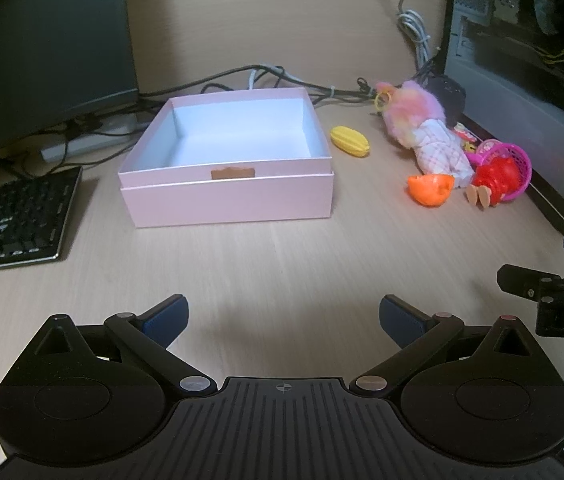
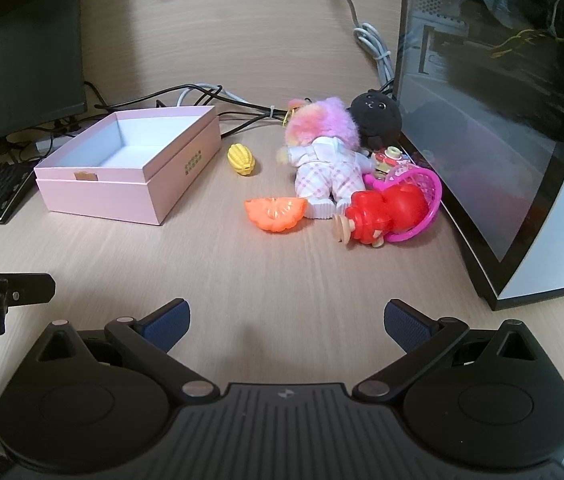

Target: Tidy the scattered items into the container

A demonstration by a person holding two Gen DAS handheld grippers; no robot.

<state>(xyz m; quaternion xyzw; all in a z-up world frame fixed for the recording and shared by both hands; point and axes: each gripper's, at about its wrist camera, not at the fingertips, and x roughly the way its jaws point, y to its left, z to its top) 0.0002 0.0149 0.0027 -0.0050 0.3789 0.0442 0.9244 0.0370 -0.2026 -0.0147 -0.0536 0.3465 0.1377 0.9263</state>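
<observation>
Hovering low over the desk [image 1: 282, 264], the left gripper [image 1: 280, 316] and right gripper [image 2: 286, 320] both gape wide, holding nothing; far ahead sits the pink box [image 1: 225, 196]; toys lie scattered to its right: yellow corn [image 2: 241, 161], orange slice [image 2: 275, 213], doll [image 2: 328, 164].

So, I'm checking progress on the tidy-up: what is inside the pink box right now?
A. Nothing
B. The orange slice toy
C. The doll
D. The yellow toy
A: the pink box shows only its bare white floor, while the toys all lie on the desk to its right.
</observation>
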